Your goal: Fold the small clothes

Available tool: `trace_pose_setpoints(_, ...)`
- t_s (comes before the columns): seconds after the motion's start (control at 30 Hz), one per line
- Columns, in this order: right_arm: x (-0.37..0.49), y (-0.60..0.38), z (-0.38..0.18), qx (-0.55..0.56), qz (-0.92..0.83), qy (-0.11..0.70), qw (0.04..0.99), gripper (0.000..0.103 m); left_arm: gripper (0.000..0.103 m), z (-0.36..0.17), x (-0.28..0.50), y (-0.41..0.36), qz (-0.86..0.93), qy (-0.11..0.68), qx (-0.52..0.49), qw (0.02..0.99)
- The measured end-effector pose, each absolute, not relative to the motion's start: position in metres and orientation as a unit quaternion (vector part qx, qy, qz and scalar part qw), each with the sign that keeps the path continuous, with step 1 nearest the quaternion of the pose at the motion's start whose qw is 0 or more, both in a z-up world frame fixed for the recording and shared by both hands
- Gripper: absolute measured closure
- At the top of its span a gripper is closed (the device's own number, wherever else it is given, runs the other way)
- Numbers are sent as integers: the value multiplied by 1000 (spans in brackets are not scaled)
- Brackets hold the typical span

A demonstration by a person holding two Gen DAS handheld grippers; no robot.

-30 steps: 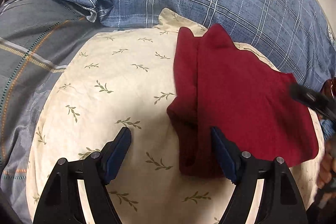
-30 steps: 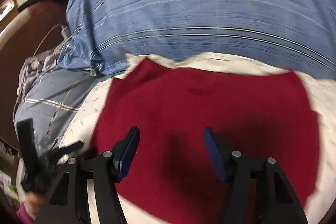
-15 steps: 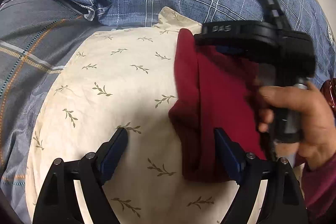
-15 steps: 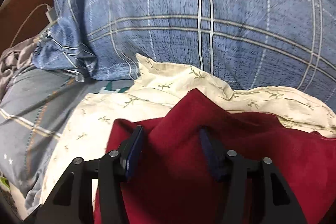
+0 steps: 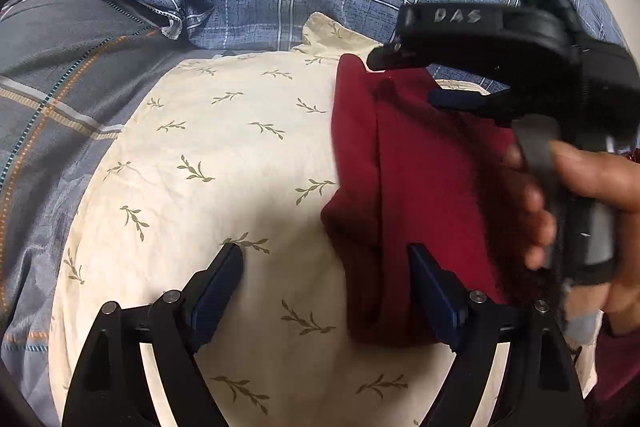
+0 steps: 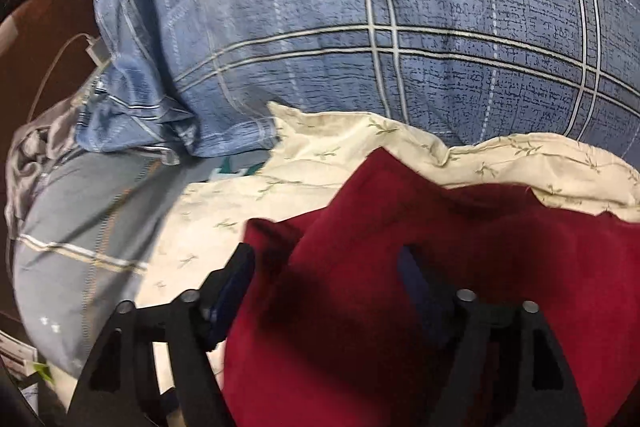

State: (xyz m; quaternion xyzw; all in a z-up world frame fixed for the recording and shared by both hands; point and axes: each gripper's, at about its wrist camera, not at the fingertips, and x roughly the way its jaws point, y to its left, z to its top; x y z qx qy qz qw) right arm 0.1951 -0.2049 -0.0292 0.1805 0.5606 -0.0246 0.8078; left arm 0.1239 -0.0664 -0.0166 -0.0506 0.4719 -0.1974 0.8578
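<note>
A: Item one, largest: blue plaid bedding [image 6: 400,27], bunched along the far side. Grey plaid cover [image 5: 60,99] to the left.

B: Item two?

A: Cream leaf-print cloth [image 5: 208,163], spread as the work surface. Its far edge is rumpled against the bedding.

B: The task piece?

A: Dark red garment [image 5: 432,187], lying on the right part of the cream cloth. Left edge already turned over into a long fold; far corner peaked toward the bedding. A second ago it lay alone and flat, with nothing above it.

B: The tools?

A: Right gripper [image 6: 324,267]: tongs wide, straddling the garment's far left portion, one finger outside the red edge, the other over red cloth. A second ago it was back over the garment's middle; it has since reached the far corner. Nothing pinched as yet, by my reading.

B: And the other?

A: Left gripper [image 5: 324,275]: tongs wide, holding nothing, hovering at the near end of the folded edge, little moved from before.

B: Meaning?

A: Both tools now bracket the same left edge, far and near. Likely a second fold is being set up; grasps remain to be made.
</note>
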Motion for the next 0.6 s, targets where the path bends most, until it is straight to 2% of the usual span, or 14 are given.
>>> trace_pose_setpoints(0.17, 201, -179, -36, 133, -11, 580, 804, 15, 19, -15, 124, -64, -201, 475, -63, 854)
trace_pose_setpoints(0.43, 213, -150, -63, 33, -17, 597, 801, 12, 19, -15, 126, -61, -207, 470, -82, 854)
trace_pose_setpoints(0.5, 206, -156, -57, 37, -15, 584, 811, 21, 18, -14, 128, -58, -215, 469, -99, 851)
trace_pose_setpoints(0.6, 196, -171, -46, 69, 8, 567, 821, 59, 18, -14, 130, -54, -225, 466, -120, 847)
